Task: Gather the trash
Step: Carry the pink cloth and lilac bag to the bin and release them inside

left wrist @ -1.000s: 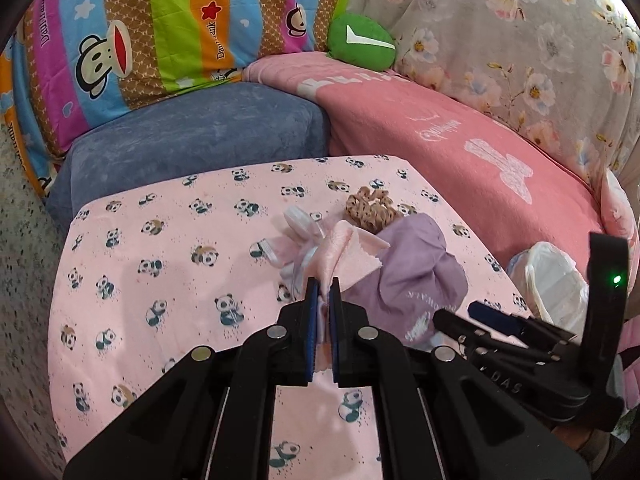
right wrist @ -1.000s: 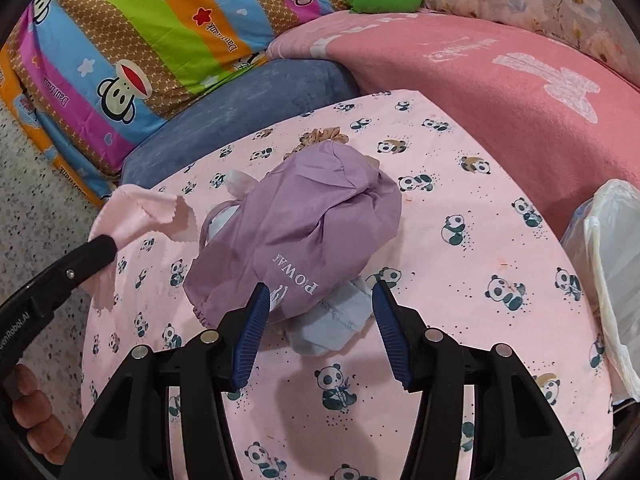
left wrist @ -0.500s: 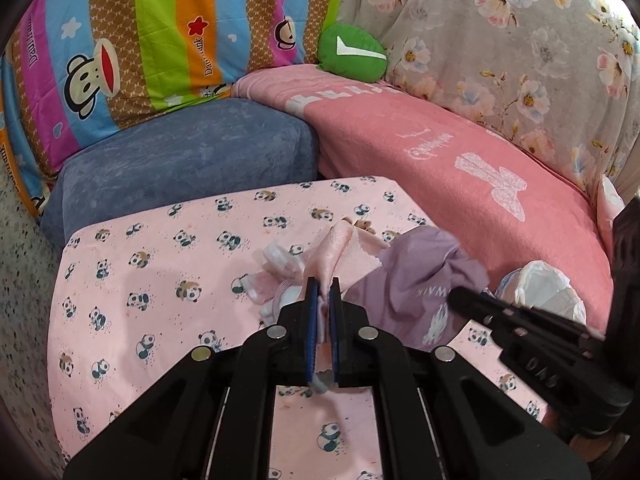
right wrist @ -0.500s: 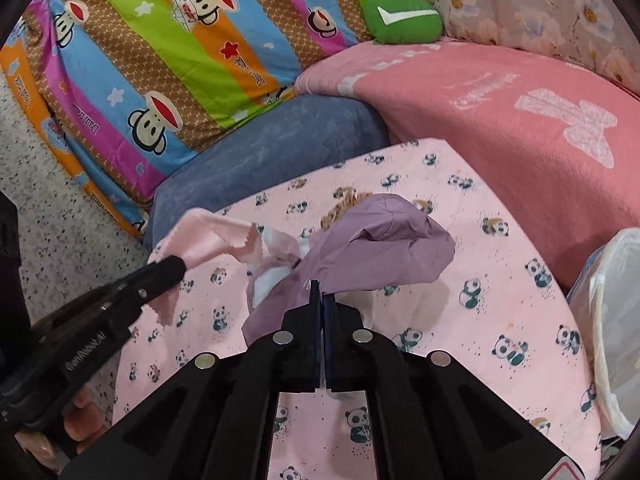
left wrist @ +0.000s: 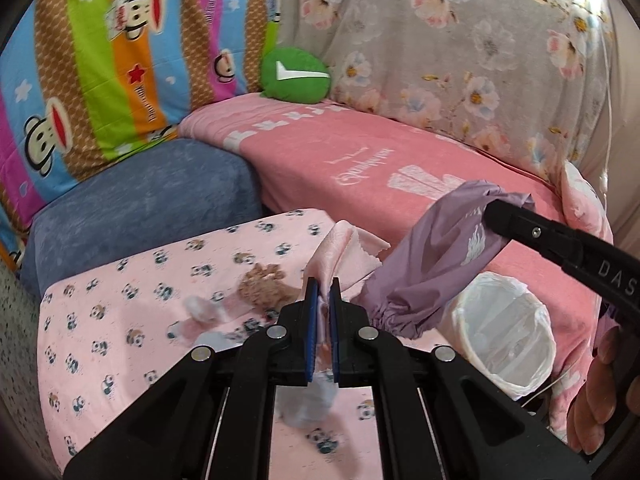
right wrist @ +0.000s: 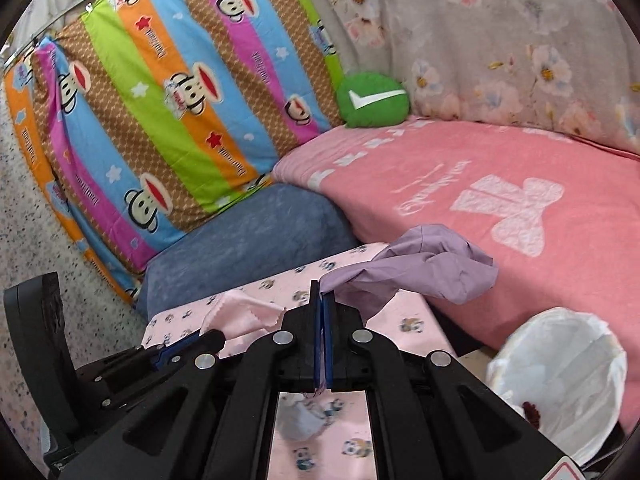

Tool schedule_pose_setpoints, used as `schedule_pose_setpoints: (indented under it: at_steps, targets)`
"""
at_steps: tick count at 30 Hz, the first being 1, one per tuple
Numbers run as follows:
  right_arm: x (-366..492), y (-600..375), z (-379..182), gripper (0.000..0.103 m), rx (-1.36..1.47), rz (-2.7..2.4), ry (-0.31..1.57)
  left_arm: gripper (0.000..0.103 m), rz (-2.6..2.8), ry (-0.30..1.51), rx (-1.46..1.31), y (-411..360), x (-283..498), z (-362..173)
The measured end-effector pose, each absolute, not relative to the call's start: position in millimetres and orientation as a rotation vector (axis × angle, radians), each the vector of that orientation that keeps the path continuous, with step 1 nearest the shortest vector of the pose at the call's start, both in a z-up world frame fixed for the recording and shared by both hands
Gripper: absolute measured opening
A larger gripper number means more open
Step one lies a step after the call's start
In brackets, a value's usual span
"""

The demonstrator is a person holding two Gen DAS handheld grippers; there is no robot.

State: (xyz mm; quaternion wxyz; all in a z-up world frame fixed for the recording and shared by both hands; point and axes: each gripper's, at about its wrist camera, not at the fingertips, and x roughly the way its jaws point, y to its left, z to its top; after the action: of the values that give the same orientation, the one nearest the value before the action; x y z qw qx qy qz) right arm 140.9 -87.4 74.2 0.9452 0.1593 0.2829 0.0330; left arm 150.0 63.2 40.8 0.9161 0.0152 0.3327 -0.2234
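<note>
Left hand-held gripper (left wrist: 323, 294): I am clamping its blue pads on the pink cloth (left wrist: 344, 254), which is sticking up past the tips, above the worktop (left wrist: 120, 320).
Right hand-held gripper (right wrist: 322, 300): I am pinching the purple fabric bag (right wrist: 436, 268) by one edge; its jaws have just been closing on it, and they are now pressed tight on the fabric.
Purple fabric bag: it is hanging clear of the worktop, off its right-hand edge, with its gathered end drooping just beside the rim of the bin.
Bin (left wrist: 508, 336): it is standing beside the worktop on the right, lined with a white plastic bag, mouth open; a small dark scrap is lying inside it in the right wrist view.
Brown scrunchie (left wrist: 264, 286): it is lying on the worktop, just left of my left hand-held gripper's tips.
Pale blue crumpled piece (left wrist: 308, 400): it is lying on the worktop, under my left hand-held gripper; blurred, so I cannot tell what it is.
Whitish bits (left wrist: 200, 308): they are lying on the worktop, left of the scrunchie.
Hand (left wrist: 604, 380): my fingers are wrapping the right tool's handle, on the far side of the bin from the worktop.
</note>
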Motion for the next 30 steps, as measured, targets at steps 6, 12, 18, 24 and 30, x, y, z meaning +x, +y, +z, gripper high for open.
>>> schedule_pose_setpoints:
  at_steps: [6, 12, 18, 24, 30]
  targets:
    - [113.8, -148.8, 71.7, 0.003, 0.361, -0.035, 0.558, 0.005, -0.55, 0.686, 0.069, 13.8, 140.0, 41.8]
    - [80.1, -213.5, 66.9, 0.003, 0.399, -0.144, 0.53, 0.005, -0.625, 0.687, 0.112, -31.9, 124.7, 40.5]
    - [55.1, -257.0, 55.3, 0.003, 0.418, -0.219, 0.535, 0.006, -0.692, 0.703, 0.153, -76.1, 110.5, 34.8]
    - [33.4, -295.1, 39.3, 0.003, 0.445, -0.287, 0.547, 0.006, -0.75, 0.73, 0.199, -114.3, 97.1, 23.8]
    - [14.8, -321.7, 42.6, 0.003, 0.472, -0.33, 0.512, 0.006, -0.77, 0.746, 0.217, -133.2, 90.6, 17.4]
